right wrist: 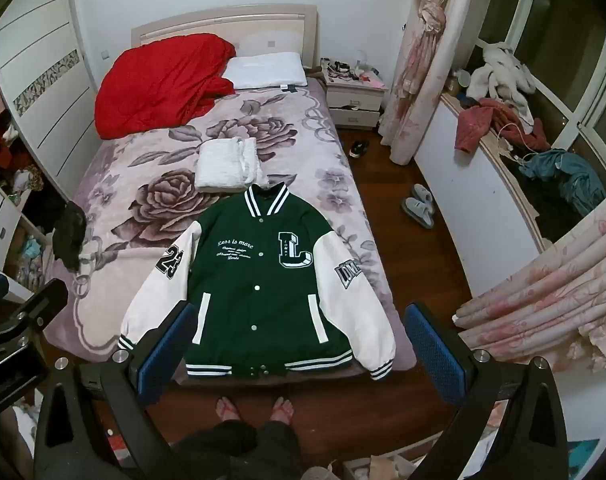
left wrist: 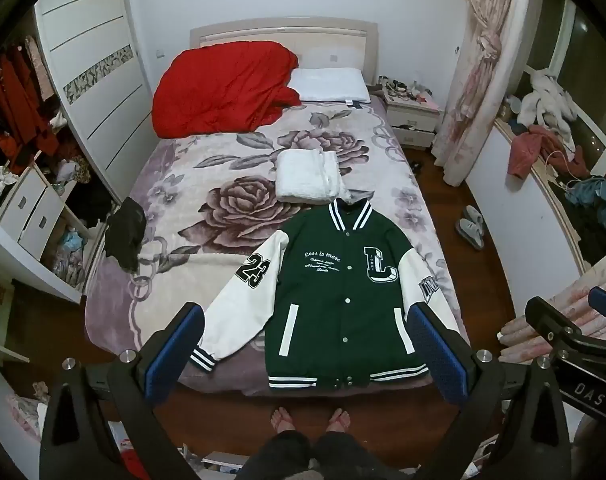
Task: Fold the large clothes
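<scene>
Both grippers (left wrist: pixel 311 344) (right wrist: pixel 299 344) gape above jacket (left wrist: pixel 343 292) hem at bed (left wrist: pixel 115 308) edge.

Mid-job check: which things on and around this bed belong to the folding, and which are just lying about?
For the job:
green varsity jacket, spread flat and buttoned
folded white garment, beyond its collar
left gripper and right gripper, both open, above the bed's foot

Lying about:
red quilt
pillow
black cloth at the bed's edge
slippers

A green varsity jacket with white sleeves (left wrist: pixel 345 300) lies flat, buttoned, on the floral-blanketed bed (left wrist: pixel 183 216) between the left gripper's (left wrist: pixel 307 354) spread blue-padded fingers (left wrist: pixel 175 354).
</scene>
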Demonstrator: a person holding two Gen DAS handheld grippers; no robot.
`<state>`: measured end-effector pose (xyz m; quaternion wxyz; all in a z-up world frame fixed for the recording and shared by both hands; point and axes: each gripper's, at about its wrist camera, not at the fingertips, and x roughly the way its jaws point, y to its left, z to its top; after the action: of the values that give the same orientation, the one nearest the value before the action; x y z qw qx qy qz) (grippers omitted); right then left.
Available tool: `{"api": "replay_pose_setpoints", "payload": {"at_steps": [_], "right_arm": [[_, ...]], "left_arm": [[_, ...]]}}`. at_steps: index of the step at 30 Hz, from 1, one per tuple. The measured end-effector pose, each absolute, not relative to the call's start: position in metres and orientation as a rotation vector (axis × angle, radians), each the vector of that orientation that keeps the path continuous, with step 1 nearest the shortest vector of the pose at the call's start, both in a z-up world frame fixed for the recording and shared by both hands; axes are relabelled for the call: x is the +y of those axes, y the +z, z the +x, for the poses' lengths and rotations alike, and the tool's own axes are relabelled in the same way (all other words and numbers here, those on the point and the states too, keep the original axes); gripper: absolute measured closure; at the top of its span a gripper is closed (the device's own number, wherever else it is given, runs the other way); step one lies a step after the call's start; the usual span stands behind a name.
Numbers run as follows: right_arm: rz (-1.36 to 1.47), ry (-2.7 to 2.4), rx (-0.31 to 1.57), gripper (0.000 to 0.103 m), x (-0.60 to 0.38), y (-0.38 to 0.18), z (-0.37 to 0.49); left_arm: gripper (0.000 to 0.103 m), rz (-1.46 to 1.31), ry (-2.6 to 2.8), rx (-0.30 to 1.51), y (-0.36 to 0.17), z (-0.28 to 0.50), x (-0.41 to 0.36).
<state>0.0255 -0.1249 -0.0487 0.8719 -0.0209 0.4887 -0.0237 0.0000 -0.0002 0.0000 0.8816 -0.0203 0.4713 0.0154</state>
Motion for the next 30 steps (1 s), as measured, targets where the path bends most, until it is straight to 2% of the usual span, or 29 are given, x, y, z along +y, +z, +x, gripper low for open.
{"api": "replay_pose_setpoints", "payload": {"at_steps": [30], "right_arm": [[-0.066,-0.053,1.006,0.000,-0.120,-0.038,0.031]], "left_arm": [[0.000,-0.032,0.032,0.950,0.009,0.000,0.000]]}}
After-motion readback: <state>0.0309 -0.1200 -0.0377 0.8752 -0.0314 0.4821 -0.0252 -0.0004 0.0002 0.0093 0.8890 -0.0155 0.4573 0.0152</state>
